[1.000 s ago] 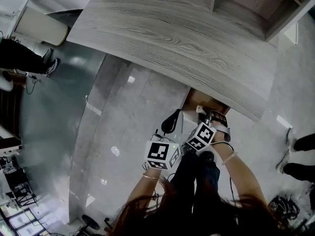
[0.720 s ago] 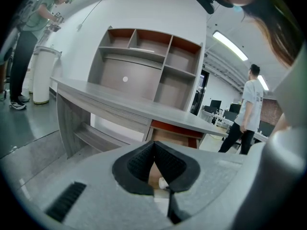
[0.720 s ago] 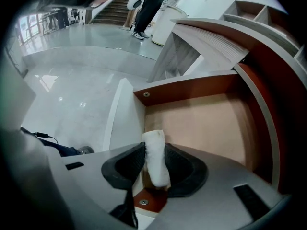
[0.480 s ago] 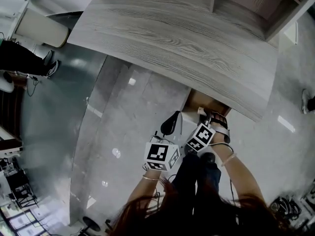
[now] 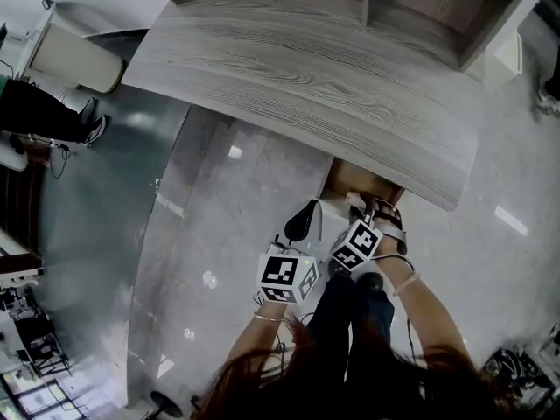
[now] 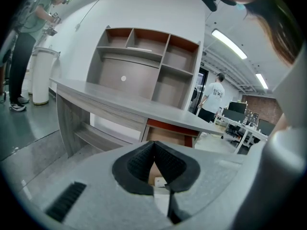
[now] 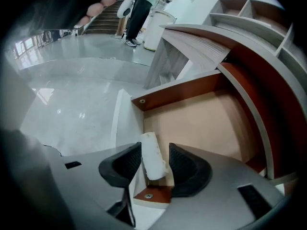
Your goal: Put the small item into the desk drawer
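Note:
The desk drawer (image 7: pixel 201 123) stands pulled out under the grey wood-grain desk (image 5: pixel 306 77), its tan bottom bare; in the head view the drawer (image 5: pixel 350 180) shows just beyond the desk edge. My right gripper (image 7: pixel 154 150) hangs over the drawer's near left corner. A small white cylindrical item (image 7: pixel 152 162) sits between its jaws. The jaws are opening: the item leans on the left pad and a gap shows at the right pad. My left gripper (image 5: pixel 304 220) is beside the right gripper (image 5: pixel 369 208), over the floor. The left gripper (image 6: pixel 153 150) is shut, with nothing in it.
A shelf unit (image 5: pixel 420 7) rises from the back of the desk. A bystander's legs (image 5: pixel 44 112) and a white bin (image 5: pixel 74 55) are at the far left on the glossy floor. Another person (image 6: pixel 211 97) stands far behind the desk, near other desks.
Both grippers stay at the drawer, almost unmoved. The head view has shifted slightly, and the shoes on the floor at the right are out of view.

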